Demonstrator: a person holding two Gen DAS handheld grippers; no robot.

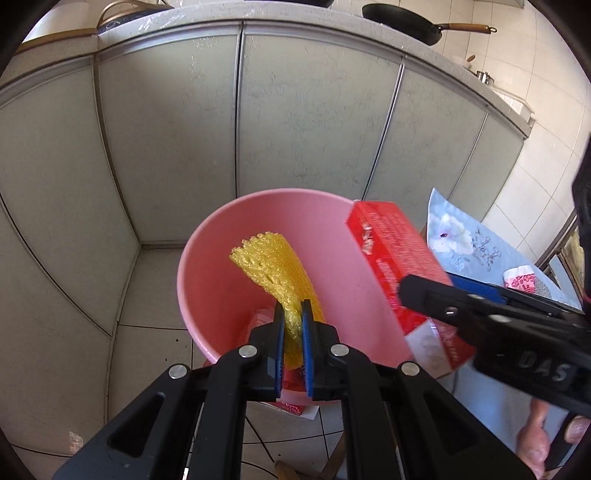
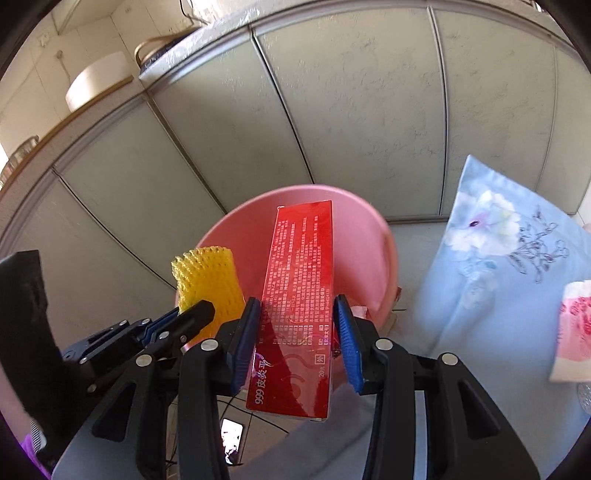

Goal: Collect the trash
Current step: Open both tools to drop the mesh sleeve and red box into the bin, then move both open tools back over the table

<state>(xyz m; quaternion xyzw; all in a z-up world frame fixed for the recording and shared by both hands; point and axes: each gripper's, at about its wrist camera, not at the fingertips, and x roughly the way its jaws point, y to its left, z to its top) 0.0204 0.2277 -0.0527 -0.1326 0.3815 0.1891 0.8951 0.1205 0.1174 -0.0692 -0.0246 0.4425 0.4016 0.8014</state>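
A pink plastic bin (image 1: 229, 236) stands on the tiled floor by grey cabinets; it also shows in the right wrist view (image 2: 369, 221). My left gripper (image 1: 293, 314) is shut on a yellow foam net (image 1: 269, 266) and holds it over the bin's opening; the net also shows in the right wrist view (image 2: 207, 277). My right gripper (image 2: 297, 306) is shut on a long red carton (image 2: 301, 280), held over the bin's right rim; the carton (image 1: 395, 258) shows in the left wrist view too. Some red trash (image 1: 258, 321) lies inside the bin.
A pale blue flowered cloth (image 2: 498, 258) covers a surface to the right, with a pink-and-white wrapper (image 2: 576, 325) on it. Grey cabinet doors (image 1: 147, 140) stand right behind the bin. A black pan (image 1: 402, 22) sits on the counter above. Tiled floor (image 1: 155, 347) lies to the left.
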